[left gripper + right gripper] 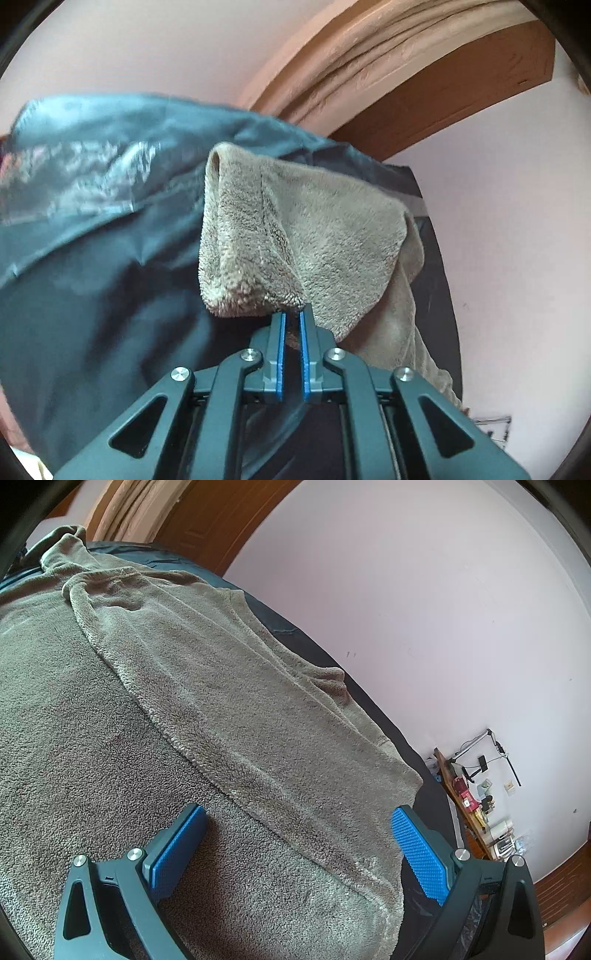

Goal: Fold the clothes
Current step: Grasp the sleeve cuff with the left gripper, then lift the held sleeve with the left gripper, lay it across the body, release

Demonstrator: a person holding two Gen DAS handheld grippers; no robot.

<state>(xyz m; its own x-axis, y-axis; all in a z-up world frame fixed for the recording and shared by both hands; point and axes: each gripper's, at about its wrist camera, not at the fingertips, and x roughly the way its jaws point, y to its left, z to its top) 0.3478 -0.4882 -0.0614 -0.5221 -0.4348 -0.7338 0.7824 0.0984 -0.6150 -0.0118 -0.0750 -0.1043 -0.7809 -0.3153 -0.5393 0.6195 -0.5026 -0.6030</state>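
Thick grey-beige fleece garment (207,686), spread flat over a dark slick sheet (92,295) on the bed. Soft, floppy, probably a bit heavy, so best grabbed at hems or corners. Left gripper (291,317) pinched tight on a bunched edge, right gripper (299,834) gaping wide just above the fleece, empty.

Pale pink wall (424,590), cluttered shelf (476,805)

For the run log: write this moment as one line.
left hand-held gripper: shut on fleece garment | right hand-held gripper: open over garment | fold: underway
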